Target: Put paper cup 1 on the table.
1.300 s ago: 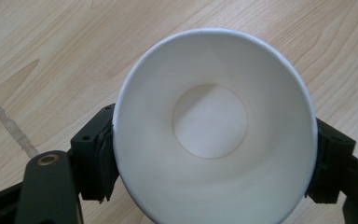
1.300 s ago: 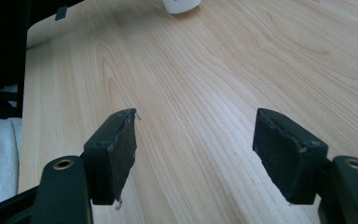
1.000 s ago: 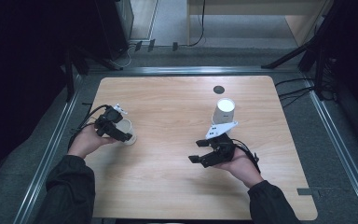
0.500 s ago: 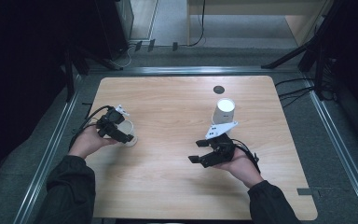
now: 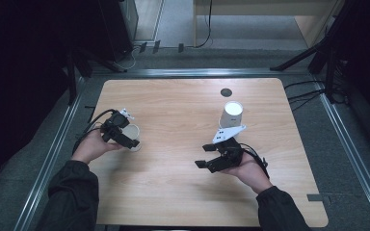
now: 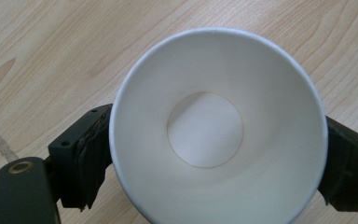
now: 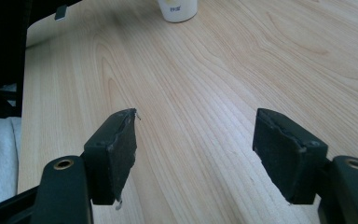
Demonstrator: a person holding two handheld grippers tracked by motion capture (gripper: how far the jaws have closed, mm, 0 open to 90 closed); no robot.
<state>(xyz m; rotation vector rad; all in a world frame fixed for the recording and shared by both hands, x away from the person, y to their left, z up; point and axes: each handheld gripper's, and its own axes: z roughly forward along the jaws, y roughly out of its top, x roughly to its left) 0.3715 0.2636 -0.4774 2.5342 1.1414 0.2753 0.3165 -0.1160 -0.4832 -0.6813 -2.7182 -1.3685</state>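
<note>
A white paper cup [image 5: 133,131] stands upright on the wooden table [image 5: 173,192] at its left side; the left gripper view looks straight down into the empty cup [image 6: 219,135]. My left gripper [image 5: 134,139] has one jaw on each side of this cup, and the jaws have just been opening. The cup's rim is round and the pads [image 6: 91,158] sit beside its wall without squeezing it. My right gripper [image 5: 204,156] hovers low over the table right of centre, pointing left, jaws wide apart with nothing between them [image 7: 196,144]. A second white cup [image 5: 231,114] stands just behind it.
A small dark round disc [image 5: 226,92] is set in the table behind the second cup. A white cup with small print [image 7: 177,9] stands at the top edge of the right gripper view. Metal rails [image 5: 53,154] run along the table's sides.
</note>
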